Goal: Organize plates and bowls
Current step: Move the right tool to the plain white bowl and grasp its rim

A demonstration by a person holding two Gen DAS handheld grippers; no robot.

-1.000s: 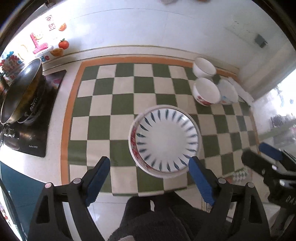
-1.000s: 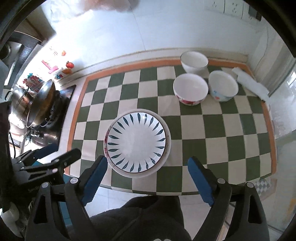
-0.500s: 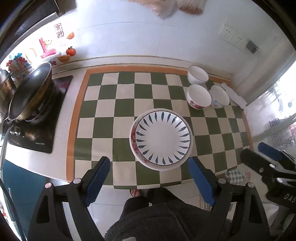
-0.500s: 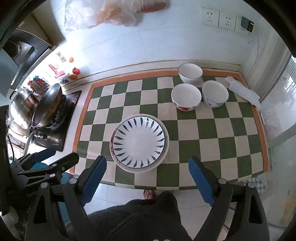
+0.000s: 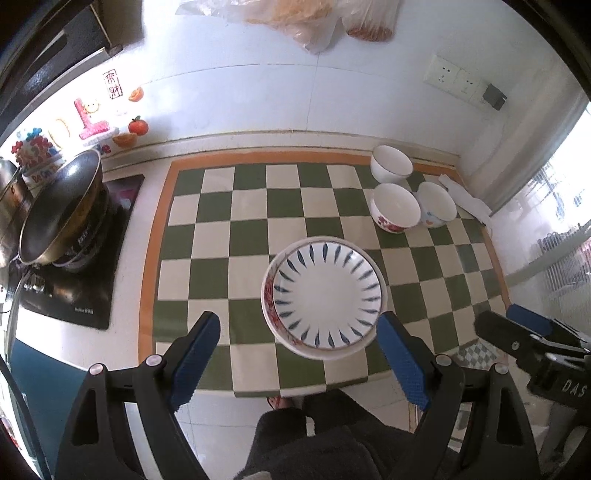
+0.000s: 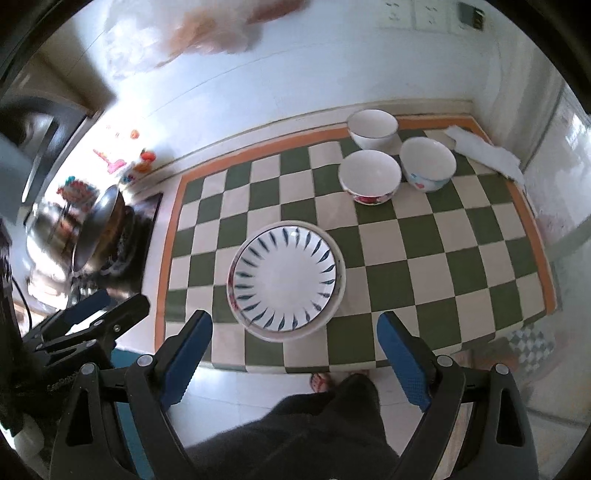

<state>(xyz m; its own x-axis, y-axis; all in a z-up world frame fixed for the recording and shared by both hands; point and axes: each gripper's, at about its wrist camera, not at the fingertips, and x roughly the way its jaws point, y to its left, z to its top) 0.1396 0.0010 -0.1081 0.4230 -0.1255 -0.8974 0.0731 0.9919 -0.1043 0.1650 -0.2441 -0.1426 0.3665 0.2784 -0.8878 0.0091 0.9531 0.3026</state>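
A white plate with blue leaf marks (image 5: 327, 291) (image 6: 286, 278) lies stacked on a larger red-patterned plate (image 5: 269, 295) near the front of the checkered mat. Three white bowls stand apart at the back right: a plain one (image 5: 391, 162) (image 6: 372, 127), a red-flowered one (image 5: 395, 212) (image 6: 370, 176) and a blue-trimmed one (image 5: 437, 203) (image 6: 427, 162). My left gripper (image 5: 299, 354) is open and empty, high above the counter's front edge. My right gripper (image 6: 295, 349) is open and empty, also held high.
The green and white checkered mat (image 5: 236, 221) has an orange border. A wok on a cooktop (image 5: 61, 218) (image 6: 98, 225) stands at the left. A folded white cloth (image 5: 465, 199) (image 6: 484, 153) lies at the back right. Bags hang on the tiled wall (image 5: 295, 22).
Both grippers have pulled up and back from the counter, so plates and bowls look smaller. Both stay open. Plates and bowls have not moved.
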